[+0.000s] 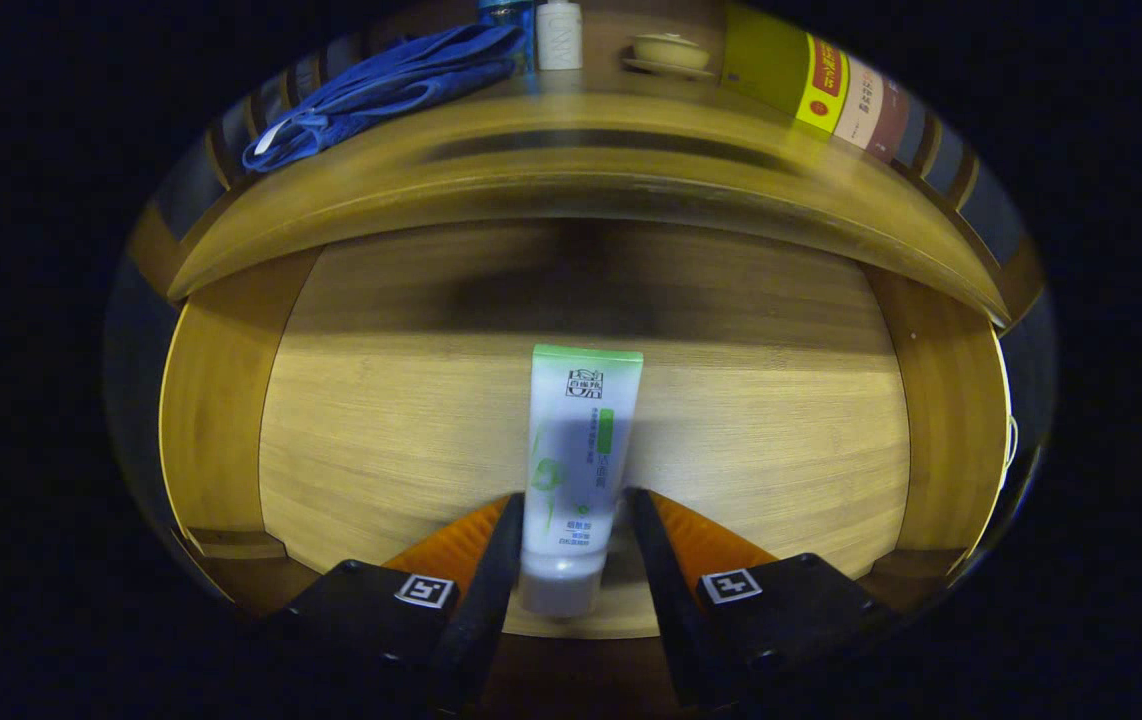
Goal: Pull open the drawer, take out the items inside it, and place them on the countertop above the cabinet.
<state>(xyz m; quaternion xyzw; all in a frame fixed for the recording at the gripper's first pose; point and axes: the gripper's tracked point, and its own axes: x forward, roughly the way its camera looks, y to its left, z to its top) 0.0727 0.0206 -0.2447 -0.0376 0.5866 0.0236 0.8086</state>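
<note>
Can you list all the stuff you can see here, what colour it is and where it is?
tube: 1, white with a green end, lying on the drawer floor, cap end between the fingers
drawer: 1, light wood, pulled open below the countertop
countertop: 1, wood, above the drawer
cloth: 1, blue, on the countertop
bottle: 1, white, on the countertop beside the cloth
dish: 1, cream, on the countertop beside the bottle
books: a few, yellow, pale and dark red, standing on the countertop
hand-held gripper: 1, fingers either side of the tube; too close to tell if they press it
</note>
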